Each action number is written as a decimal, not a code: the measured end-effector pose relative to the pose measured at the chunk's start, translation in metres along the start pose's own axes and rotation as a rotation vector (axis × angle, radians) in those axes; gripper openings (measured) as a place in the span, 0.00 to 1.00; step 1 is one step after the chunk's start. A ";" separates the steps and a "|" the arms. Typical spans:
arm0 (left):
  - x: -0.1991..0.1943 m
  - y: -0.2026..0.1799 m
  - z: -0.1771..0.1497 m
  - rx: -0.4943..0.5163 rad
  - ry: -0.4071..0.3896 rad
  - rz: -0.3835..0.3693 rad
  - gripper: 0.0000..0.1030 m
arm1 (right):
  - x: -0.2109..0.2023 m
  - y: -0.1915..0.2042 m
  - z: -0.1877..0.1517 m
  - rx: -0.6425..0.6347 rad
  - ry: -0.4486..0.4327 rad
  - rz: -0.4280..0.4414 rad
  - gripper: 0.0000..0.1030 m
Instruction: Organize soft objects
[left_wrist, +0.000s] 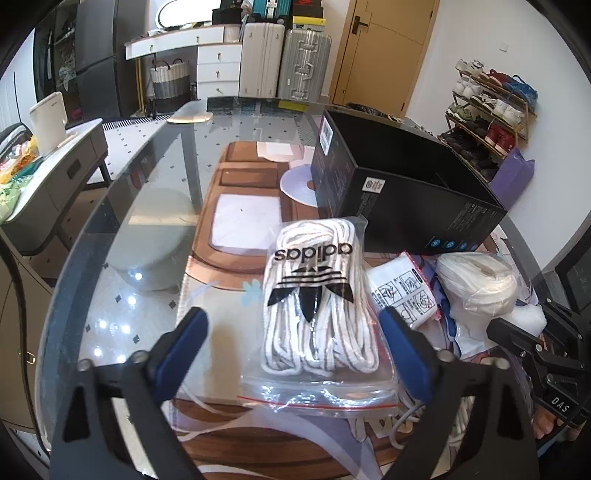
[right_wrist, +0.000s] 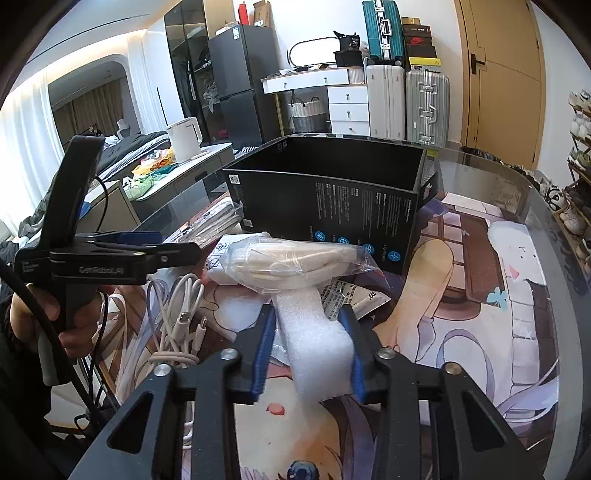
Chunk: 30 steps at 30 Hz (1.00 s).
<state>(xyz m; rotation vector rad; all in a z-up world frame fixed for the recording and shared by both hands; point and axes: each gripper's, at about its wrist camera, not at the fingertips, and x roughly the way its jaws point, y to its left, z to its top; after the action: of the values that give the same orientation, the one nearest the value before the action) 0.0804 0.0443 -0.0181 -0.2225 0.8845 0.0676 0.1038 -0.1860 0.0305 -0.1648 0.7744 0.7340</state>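
- A person's right gripper is clamping a strip of white foam between its blue pads, nearest its camera, apparently so the soft piece can be lifted without slipping.
- The left gripper is hanging with jaws spread on either side of a clear zip bag of white laces, neither pad pressing it, seemingly lining up for a grasp.
- Just beyond the foam, a plastic-wrapped bundle of cream cloth is lying across the printed table mat; a loose tangle of white cables is resting to its left.
- Beside the laces, a wrapped white roll and a small printed packet are waiting in the same pile.
- Farther back, an open black box is standing empty on the glass table, likely the intended home for the soft items.
- Suitcases are lining the far wall.
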 end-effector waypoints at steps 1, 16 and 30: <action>0.001 0.000 0.000 0.002 0.005 -0.007 0.84 | -0.001 0.001 0.000 -0.004 -0.004 0.000 0.30; -0.004 -0.004 -0.005 0.026 -0.011 -0.040 0.42 | -0.017 0.011 -0.004 -0.058 -0.034 -0.009 0.21; -0.029 -0.014 -0.005 0.049 -0.068 -0.026 0.40 | -0.039 0.016 -0.010 -0.063 -0.069 -0.013 0.21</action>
<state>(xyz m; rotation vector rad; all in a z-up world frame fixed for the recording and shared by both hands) 0.0605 0.0307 0.0035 -0.1854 0.8144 0.0293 0.0689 -0.1989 0.0522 -0.2007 0.6845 0.7482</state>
